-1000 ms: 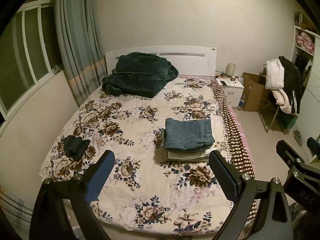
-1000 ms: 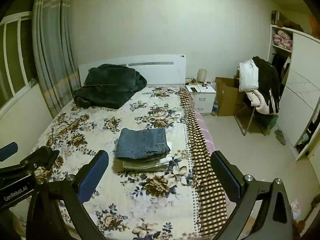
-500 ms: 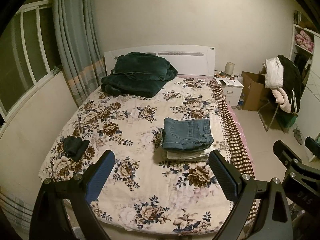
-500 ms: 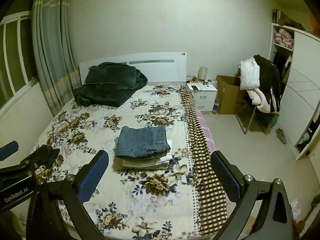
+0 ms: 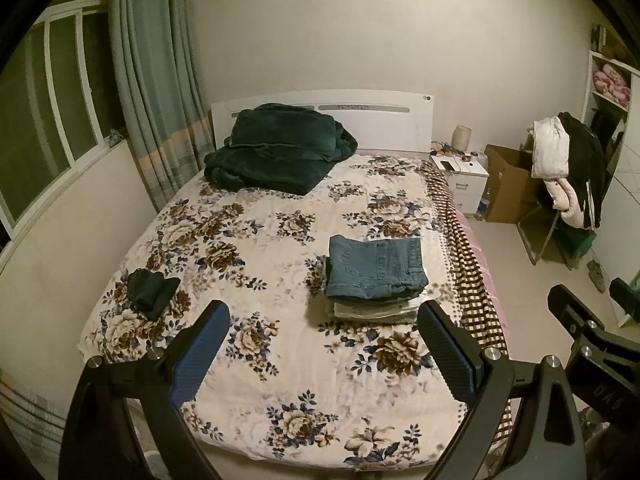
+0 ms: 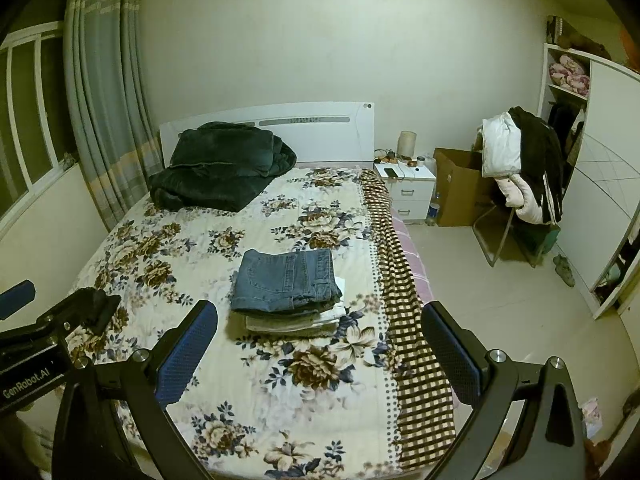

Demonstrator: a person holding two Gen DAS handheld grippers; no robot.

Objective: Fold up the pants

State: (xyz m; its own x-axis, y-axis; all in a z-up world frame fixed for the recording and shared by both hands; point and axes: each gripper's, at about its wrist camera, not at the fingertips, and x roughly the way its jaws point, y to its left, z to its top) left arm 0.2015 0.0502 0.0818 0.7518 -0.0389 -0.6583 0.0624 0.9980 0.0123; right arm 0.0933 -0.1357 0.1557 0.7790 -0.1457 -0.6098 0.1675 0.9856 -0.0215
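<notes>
Both my jaws are hanging apart, empty, above the bed (image 5: 280, 380); folded jeans (image 5: 374, 266) are topping the stack (image 6: 288, 322).

Two handheld grippers, both black-framed. Left gripper (image 5: 324, 354): angular black arms, blue textured pads (image 5: 199, 356) on the inner faces of the fingers, round silver screws along the frame. Right gripper (image 6: 320, 354): same build, blue dimpled pads (image 6: 186, 354), silver screw heads. White "GenRobot.AI" lettering along the left gripper's body, seen from the right wrist camera.
</notes>
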